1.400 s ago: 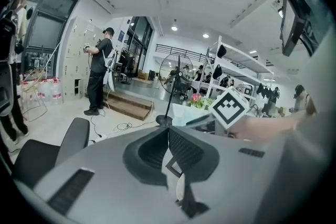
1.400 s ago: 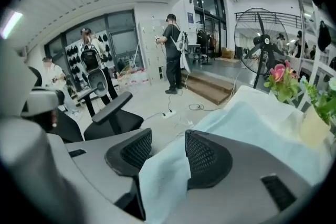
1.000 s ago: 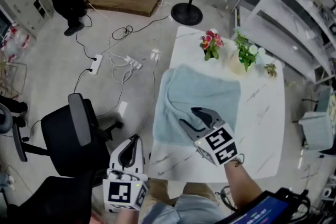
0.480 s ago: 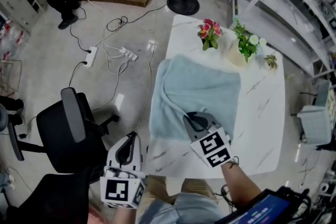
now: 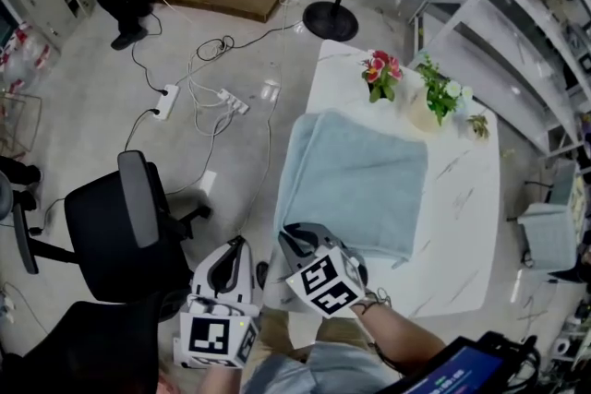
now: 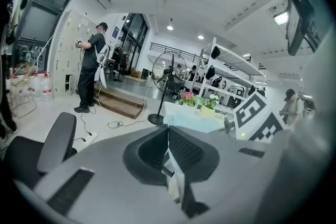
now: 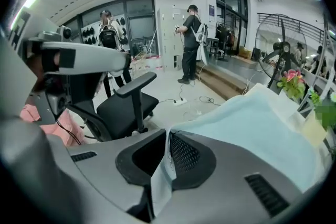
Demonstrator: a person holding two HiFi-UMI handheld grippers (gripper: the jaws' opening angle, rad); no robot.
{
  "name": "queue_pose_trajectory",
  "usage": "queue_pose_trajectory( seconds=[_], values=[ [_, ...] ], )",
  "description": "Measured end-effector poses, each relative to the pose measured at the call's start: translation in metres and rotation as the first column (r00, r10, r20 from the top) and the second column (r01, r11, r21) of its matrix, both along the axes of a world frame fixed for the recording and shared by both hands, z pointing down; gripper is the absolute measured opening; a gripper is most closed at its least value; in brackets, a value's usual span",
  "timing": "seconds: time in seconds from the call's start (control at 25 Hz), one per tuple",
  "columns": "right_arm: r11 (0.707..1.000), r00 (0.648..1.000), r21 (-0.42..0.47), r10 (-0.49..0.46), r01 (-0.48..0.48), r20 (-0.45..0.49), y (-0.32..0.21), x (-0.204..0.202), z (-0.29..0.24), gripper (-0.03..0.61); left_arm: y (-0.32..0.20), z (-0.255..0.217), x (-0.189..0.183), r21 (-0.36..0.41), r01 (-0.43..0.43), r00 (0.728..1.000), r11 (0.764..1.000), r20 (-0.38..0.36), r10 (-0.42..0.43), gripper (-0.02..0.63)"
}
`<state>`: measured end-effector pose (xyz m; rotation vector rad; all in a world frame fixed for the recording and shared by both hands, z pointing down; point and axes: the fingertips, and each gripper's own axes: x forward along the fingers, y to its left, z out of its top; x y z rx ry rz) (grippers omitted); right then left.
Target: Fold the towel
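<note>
Under right gripper [image 5: 294, 240], towel [image 5: 360, 175] corner pinched, hidden

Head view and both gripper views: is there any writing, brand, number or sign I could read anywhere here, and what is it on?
No text reads as words or numbers in any view.
On the marker cube and the second marker cube: black-and-white square patterns, not letters.
On the screen at the bottom edge: bright lines, too blurred to read.
On the towel: no print or label visible.
</note>
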<state>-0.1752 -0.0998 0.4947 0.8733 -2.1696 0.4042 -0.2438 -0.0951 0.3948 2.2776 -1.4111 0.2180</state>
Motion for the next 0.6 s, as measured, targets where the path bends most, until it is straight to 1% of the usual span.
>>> queue_pose_trajectory(
  seconds=[0.08,0.16,0.24,0.32,0.36,0.4,0.44,0.48,0.6],
  values=[
    [1.0,1.0,-0.011,-0.005,0.005,-0.028,-0.002,-0.004,0.013,0.041,0.004,0.008,-0.007,-0.015,0.012,1.0,1.0,0.004,-0.012,0.009],
    [1.0,0.999,-0.023,0.006,-0.006,-0.035,-0.005,-0.007,0.022,0.041,0.007,0.017,-0.013,-0.031,0.024,1.0,0.999,0.01,-0.024,0.009],
    [0.999,1.0,-0.034,0.007,-0.008,-0.018,-0.008,-0.013,0.03,0.043,0.007,0.027,-0.016,-0.044,0.032,0.999,0.999,0.02,-0.031,0.009],
    [0.997,0.999,-0.076,-0.028,0.03,0.029,-0.003,-0.023,0.033,0.052,0.003,0.034,-0.016,-0.052,0.031,0.999,0.998,0.027,-0.03,0.009],
    [0.991,0.996,-0.116,-0.055,0.062,0.07,0.003,-0.029,0.031,0.102,0.001,0.035,-0.013,-0.053,0.027,0.999,0.998,0.028,-0.026,0.009],
    [0.984,0.99,-0.151,-0.076,0.094,0.119,0.01,-0.033,0.026,0.197,-0.002,0.036,-0.009,-0.051,0.02,0.999,0.998,0.027,-0.019,0.009],
    [0.979,0.983,-0.167,-0.087,0.115,0.164,0.016,-0.036,0.017,0.232,-0.005,0.035,-0.005,-0.047,0.012,1.0,0.999,0.023,-0.011,0.009],
    [0.979,0.976,-0.164,-0.089,0.123,0.199,0.019,-0.034,0.006,0.235,-0.008,0.034,0.0,-0.041,0.003,1.0,0.999,0.018,-0.003,0.009],
    [0.989,0.962,-0.103,-0.077,0.108,0.263,0.023,-0.017,-0.029,0.225,-0.018,0.026,0.017,-0.03,-0.028,0.999,0.999,-0.015,0.028,0.009]
  ],
)
